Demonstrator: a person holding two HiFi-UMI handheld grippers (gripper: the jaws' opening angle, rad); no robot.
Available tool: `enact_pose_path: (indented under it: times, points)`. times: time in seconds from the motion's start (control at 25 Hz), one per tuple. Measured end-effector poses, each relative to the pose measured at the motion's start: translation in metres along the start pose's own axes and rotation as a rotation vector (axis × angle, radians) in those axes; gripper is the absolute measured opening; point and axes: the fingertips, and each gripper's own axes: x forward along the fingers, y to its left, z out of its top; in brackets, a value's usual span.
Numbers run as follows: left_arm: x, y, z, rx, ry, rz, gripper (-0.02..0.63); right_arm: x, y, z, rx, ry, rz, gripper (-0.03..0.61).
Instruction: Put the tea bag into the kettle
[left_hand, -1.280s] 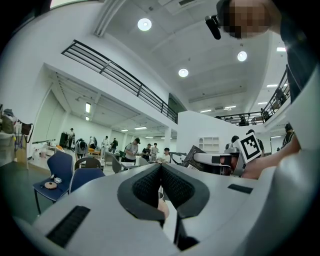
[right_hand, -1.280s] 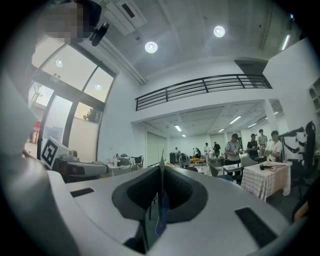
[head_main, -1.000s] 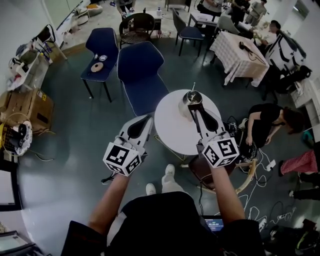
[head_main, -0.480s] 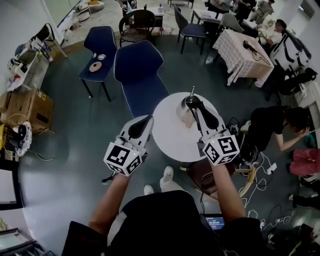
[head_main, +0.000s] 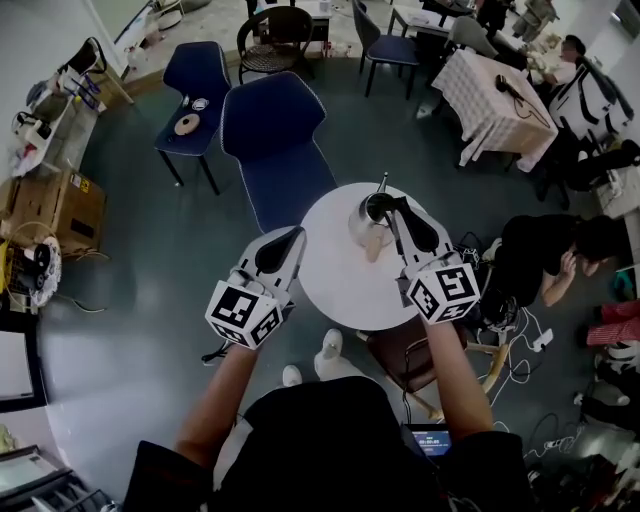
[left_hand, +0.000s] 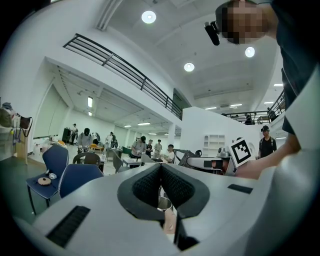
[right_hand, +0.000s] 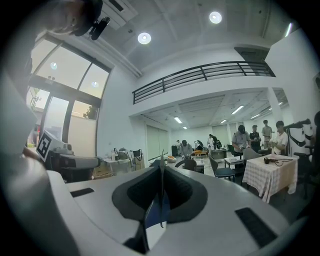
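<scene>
Checking in from the remote end: the kettle (head_main: 365, 222) is a small shiny metal one and it sits on the far side of the round white table (head_main: 340, 280), lid off, mouth open. From the head view the inside is just a dark hole, so I can't tell if there's water or anything else in it. A pale beige part sticks out of it on my side; handle or spout, I can't say. The right gripper (head_main: 395, 206) has its tips right over that mouth. In the right gripper view its jaws are pressed together on the tea bag (right_hand: 162, 159), which I only see edge-on as a thin slip poking out past the tips and hanging a bit below the pads. In the head view that same sliver pokes out beyond the kettle's far rim. So the bag is in the jaws above the kettle, not inside it. The left gripper (head_main: 296, 236) hangs at the table's left edge, well apart from the kettle, pads closed on each other with nothing between them. Its own view looks past them at the kettle. A blue chair (head_main: 275, 140) stands just beyond the table.
</scene>
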Motion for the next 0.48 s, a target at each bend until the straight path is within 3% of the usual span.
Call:
enact_pose_path:
  times: [0.48]
  points:
    - [-0.019, -0.011, -0.005, -0.009, 0.044, 0.054, 0.015, 0.012, 0.007, -0.03, -0.042, 0.1, 0.058, 0.04]
